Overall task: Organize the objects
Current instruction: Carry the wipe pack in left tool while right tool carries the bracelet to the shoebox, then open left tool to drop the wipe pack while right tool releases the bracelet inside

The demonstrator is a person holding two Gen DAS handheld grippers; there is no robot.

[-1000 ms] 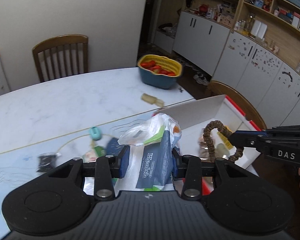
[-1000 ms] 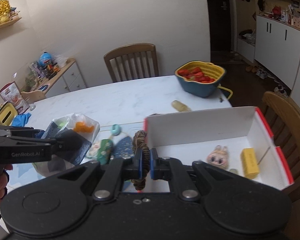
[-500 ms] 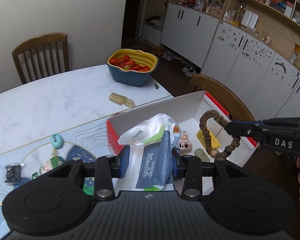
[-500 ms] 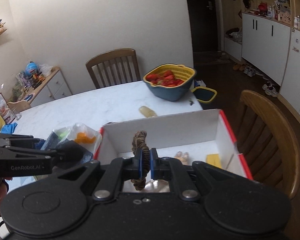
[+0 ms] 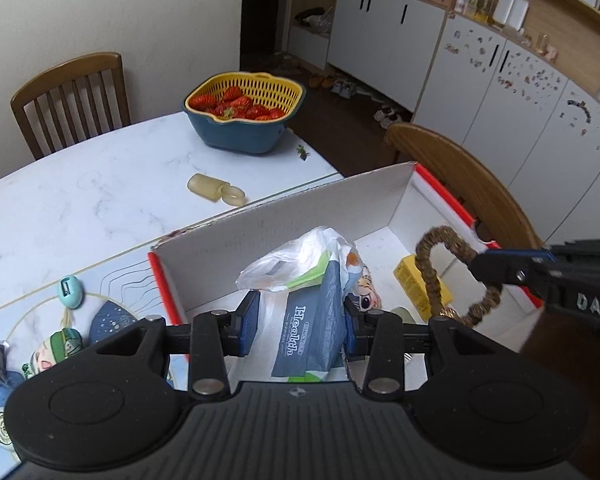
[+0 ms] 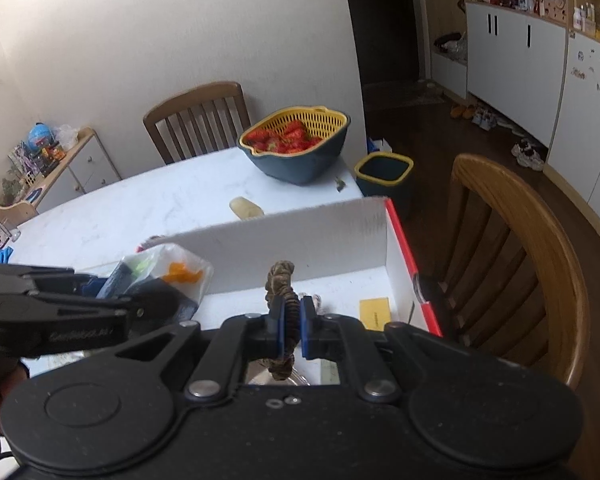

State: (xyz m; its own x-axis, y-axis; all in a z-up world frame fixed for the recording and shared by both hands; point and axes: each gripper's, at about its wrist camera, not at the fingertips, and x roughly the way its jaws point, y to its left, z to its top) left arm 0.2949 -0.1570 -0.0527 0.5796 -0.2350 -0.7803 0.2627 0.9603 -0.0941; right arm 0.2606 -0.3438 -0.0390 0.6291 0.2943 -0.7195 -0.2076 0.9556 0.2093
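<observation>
My left gripper (image 5: 300, 320) is shut on a clear plastic bag of packets (image 5: 308, 292), the top one blue and marked "Health", hanging over the left part of a white box with red edges (image 5: 284, 216). My right gripper (image 6: 292, 322) is shut on a brown braided loop (image 6: 280, 276) above the same box (image 6: 300, 236); from the left wrist view that loop (image 5: 430, 268) dangles over the box's right side. Inside the box lie a small doll (image 5: 366, 292), a yellow packet (image 5: 408, 280) and a pale green piece. The bag (image 6: 164, 268) shows at the left in the right wrist view.
A blue and yellow basket of strawberries (image 5: 244, 112) stands at the table's far end, with a pale bottle (image 5: 214, 190) lying nearer. A teal egg-shaped thing (image 5: 71, 291) and small toys lie on the mat left of the box. Wooden chairs (image 6: 512, 248) stand beside the table.
Both grippers have travelled right and a little down, from over the mat to above the box, carrying the bag and the braided loop. Their grips are unchanged.
</observation>
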